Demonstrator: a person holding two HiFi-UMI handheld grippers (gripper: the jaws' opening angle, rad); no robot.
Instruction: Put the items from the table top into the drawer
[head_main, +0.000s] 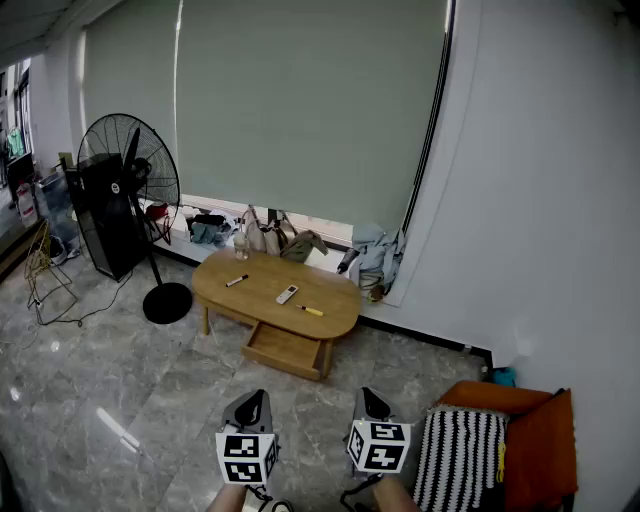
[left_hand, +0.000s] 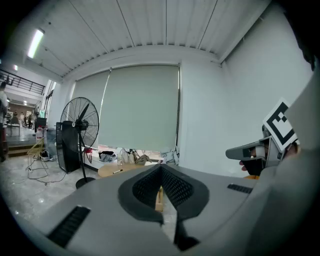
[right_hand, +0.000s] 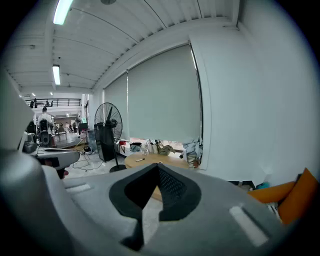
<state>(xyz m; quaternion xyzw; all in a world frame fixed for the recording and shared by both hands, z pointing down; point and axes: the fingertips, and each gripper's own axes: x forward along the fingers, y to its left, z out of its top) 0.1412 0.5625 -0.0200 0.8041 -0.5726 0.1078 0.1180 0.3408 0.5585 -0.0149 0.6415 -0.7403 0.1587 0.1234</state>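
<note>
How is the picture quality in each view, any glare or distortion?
Head view: soft, even light, one glare streak on the glossy floor. Left gripper view: heavy fisheye bending, black corners. Right gripper view: same fisheye, ceiling lamp blown out.

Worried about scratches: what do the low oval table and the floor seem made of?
Table: probably light wood or veneer, matte, going by its warm tan, unreflective top. Floor: polished stone or marble-look tile; grey veining and a bright glare streak.

table (head_main: 262, 272): oval, wooden | drawer (head_main: 285, 350): open | top: marker (head_main: 237, 281), remote (head_main: 287, 294), yellow pen (head_main: 310, 311)
</note>
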